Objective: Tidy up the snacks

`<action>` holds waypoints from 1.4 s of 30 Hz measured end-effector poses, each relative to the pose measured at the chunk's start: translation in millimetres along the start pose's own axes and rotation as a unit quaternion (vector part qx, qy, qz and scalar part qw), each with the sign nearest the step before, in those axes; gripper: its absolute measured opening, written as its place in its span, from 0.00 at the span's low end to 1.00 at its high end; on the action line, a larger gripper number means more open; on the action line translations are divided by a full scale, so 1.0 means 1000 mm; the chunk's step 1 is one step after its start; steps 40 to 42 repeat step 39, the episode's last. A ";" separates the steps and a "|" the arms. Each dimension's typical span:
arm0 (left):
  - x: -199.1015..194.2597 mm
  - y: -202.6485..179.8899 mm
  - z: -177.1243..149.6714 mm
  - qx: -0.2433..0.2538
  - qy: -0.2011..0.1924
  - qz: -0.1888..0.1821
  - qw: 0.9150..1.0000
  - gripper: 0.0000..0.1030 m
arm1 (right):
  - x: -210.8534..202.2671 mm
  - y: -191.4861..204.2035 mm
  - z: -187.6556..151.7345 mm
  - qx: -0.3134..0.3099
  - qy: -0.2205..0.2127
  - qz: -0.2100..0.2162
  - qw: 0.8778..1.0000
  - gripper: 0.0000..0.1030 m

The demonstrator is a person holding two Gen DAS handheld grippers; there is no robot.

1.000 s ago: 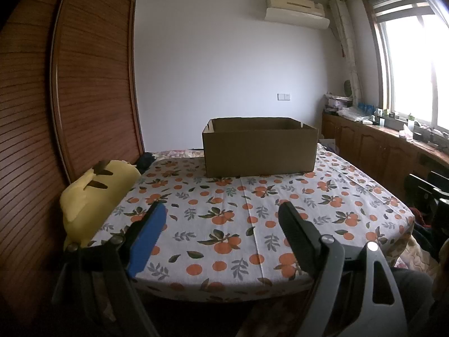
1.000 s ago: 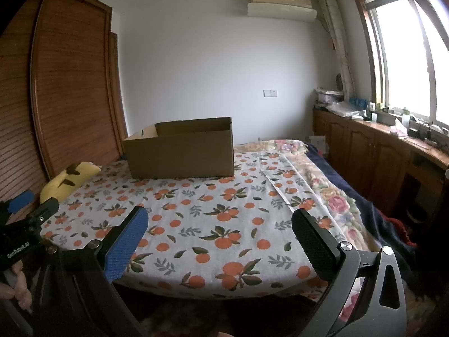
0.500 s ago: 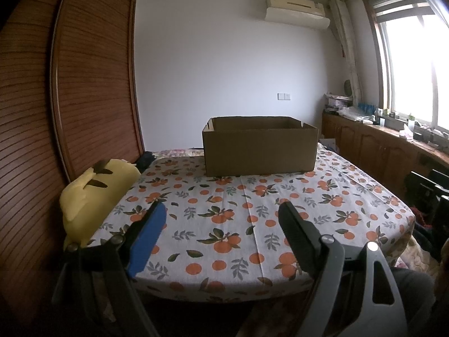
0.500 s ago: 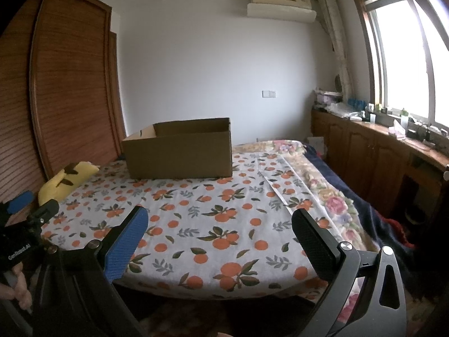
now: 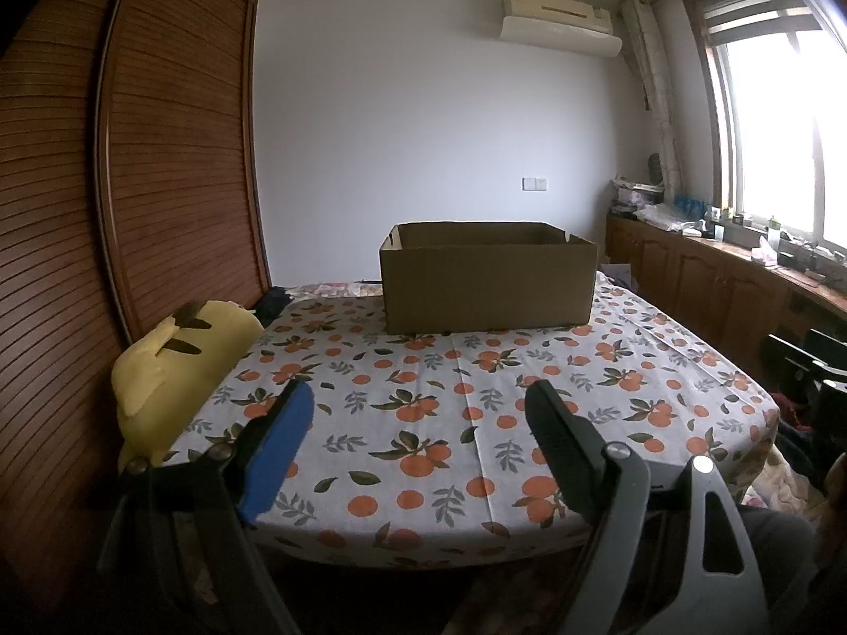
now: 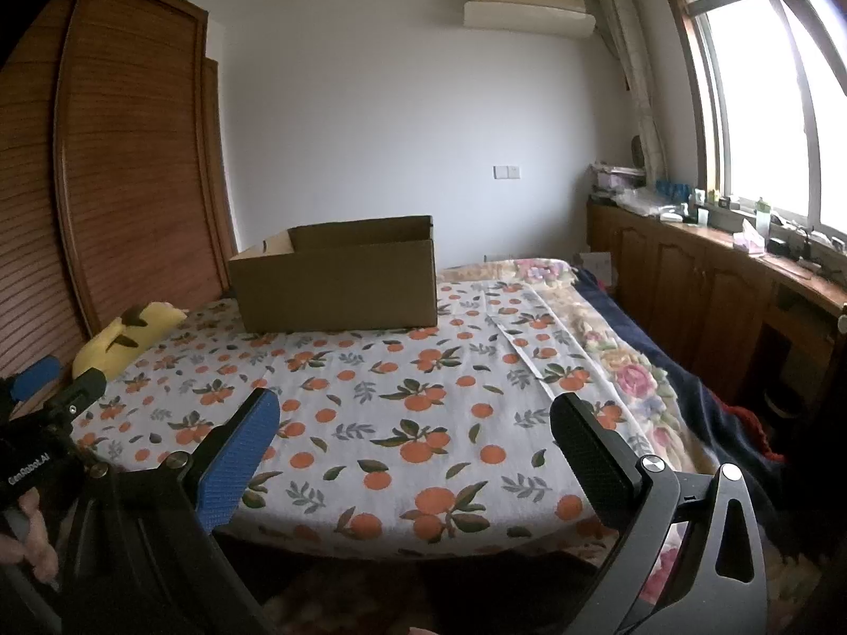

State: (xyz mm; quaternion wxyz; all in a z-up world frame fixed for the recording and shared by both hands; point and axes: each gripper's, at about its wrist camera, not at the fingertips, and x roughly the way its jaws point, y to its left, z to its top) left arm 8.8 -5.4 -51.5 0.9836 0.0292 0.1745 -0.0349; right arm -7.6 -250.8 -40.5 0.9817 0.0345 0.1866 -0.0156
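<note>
An open brown cardboard box (image 5: 487, 286) (image 6: 339, 286) stands on the far part of a bed covered with an orange-fruit patterned sheet (image 5: 450, 413) (image 6: 402, 397). No snacks show in either view, and the inside of the box is hidden. My left gripper (image 5: 418, 407) hovers at the near edge of the bed, open, with nothing between its fingers. My right gripper (image 6: 415, 423) is also at the near edge, open and empty. In the right wrist view, the left gripper's body (image 6: 42, 423) shows at the far left with a hand (image 6: 32, 534) on it.
A yellow plush toy (image 5: 174, 370) (image 6: 127, 338) lies at the bed's left side against a slatted wooden wardrobe (image 5: 159, 159). Wooden cabinets (image 6: 714, 286) with clutter on top run under the window at right. A floral blanket (image 6: 630, 370) covers the bed's right edge.
</note>
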 end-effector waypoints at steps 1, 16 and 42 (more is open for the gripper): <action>0.000 0.000 0.000 0.000 0.001 0.000 1.000 0.80 | 0.000 0.000 0.000 0.000 0.000 -0.001 1.000 1.00; 0.000 0.000 0.000 0.000 0.000 0.000 1.000 0.80 | 0.000 0.001 0.000 -0.001 0.000 -0.001 1.000 1.00; -0.001 0.000 0.000 0.000 0.000 0.000 1.000 0.80 | 0.000 0.002 -0.003 -0.007 -0.002 0.004 1.000 1.00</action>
